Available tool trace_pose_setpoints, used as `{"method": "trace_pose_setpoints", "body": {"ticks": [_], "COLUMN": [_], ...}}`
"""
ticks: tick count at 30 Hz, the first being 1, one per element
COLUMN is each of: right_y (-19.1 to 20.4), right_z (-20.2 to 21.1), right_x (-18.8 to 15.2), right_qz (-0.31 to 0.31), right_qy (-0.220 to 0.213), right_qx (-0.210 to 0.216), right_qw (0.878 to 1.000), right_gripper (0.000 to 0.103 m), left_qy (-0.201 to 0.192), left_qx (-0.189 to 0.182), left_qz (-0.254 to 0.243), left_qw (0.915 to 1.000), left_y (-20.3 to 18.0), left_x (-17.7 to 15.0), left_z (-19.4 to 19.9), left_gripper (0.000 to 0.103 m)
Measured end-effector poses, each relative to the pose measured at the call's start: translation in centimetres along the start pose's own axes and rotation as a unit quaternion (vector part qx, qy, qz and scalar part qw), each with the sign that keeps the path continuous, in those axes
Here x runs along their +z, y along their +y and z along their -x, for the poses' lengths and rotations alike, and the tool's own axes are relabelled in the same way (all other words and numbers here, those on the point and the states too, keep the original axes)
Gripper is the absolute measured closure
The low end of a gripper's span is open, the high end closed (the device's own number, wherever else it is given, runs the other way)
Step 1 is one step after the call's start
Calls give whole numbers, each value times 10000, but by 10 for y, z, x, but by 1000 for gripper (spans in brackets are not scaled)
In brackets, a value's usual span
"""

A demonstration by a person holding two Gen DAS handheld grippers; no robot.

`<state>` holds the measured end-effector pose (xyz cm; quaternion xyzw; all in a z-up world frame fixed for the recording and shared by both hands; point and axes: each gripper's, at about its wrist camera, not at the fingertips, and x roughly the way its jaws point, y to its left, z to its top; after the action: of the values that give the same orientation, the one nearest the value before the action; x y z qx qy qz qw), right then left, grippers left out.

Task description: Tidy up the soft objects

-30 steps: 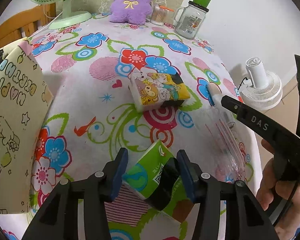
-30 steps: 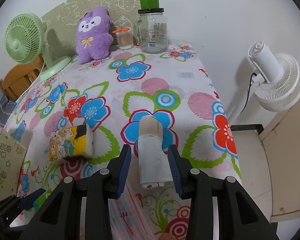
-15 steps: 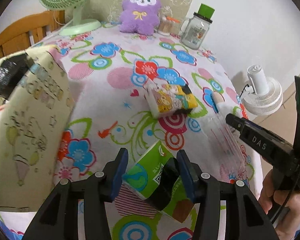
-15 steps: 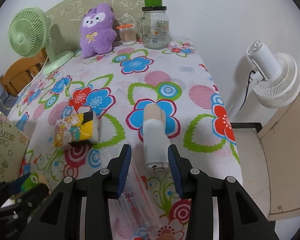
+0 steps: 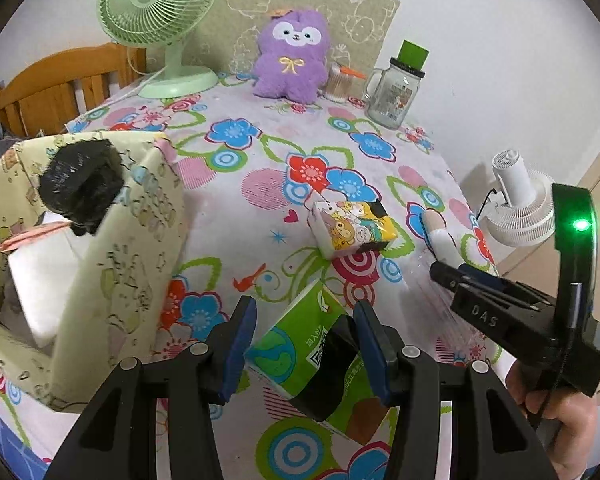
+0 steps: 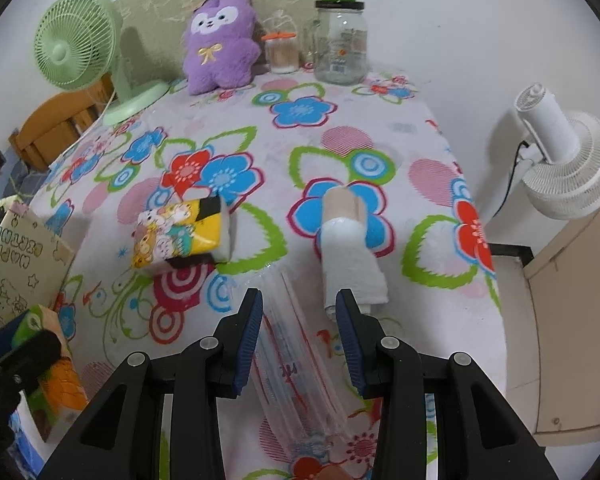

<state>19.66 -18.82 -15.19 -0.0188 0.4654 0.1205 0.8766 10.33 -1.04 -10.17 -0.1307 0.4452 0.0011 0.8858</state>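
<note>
we hold the left gripper [image 5: 306, 344] clamped on a green tissue pack [image 5: 314, 354], lifted over the floral tablecloth [image 5: 236, 168]. our right gripper [image 6: 299, 332] hangs open and empty over a clear plastic sleeve [image 6: 296, 360], just short of a rolled white cloth [image 6: 350, 264]. a cartoon tissue pack [image 5: 350, 224] waits mid-table. the likely next move: carry the pack level to the gift bag [image 5: 112, 260] at left and release low. legible: "das" on the right tool; the bag reads "happy birthday".

Bright even light, soft shadows, fisheye-warped edges
</note>
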Motion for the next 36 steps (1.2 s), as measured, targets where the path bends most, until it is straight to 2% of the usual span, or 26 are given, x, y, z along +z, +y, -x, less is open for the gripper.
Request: {"method": "trace_pose_setpoints", "body": {"ticks": [8, 10, 12, 14, 15, 18, 19, 27, 36], "right_y": [14, 20, 24, 26, 26, 25, 24, 30, 64], "right_z": [5, 2, -4, -8, -7, -6, -5, 13, 51], "right_x": [-5, -12, -19, -26, -27, -27, -27, -22, -2], "right_qz": [312, 514, 620, 601, 544, 412, 360, 216, 359], "right_qy": [17, 182, 371, 453, 406, 387, 393, 199, -291], "right_qx": [-152, -71, -67, -47, -27, -98, -90, -17, 92], "right_qw": [9994, 9985, 9974, 9972, 9977, 9984, 9985, 9996, 9989], "right_gripper": [60, 39, 37, 38, 42, 62, 64, 67, 67], "left_qy": [-107, -138, -160, -171, -174, -204, -221, -413, -673], "left_qx": [0, 3, -15, -26, -30, -42, -47, -64, -44], "left_qz": [27, 25, 37, 35, 27, 14, 13, -1, 30], "left_qw": [9999, 9999, 9999, 9998, 9998, 9998, 9997, 9991, 9977], "left_y": [7, 8, 9, 11, 11, 12, 12, 17, 32], "left_x": [0, 0, 1, 0, 0, -1, 0, 2, 8], "left_z": [12, 15, 17, 20, 21, 27, 28, 48, 74], "left_gripper": [51, 52, 51, 51, 51, 51, 51, 51, 51]}}
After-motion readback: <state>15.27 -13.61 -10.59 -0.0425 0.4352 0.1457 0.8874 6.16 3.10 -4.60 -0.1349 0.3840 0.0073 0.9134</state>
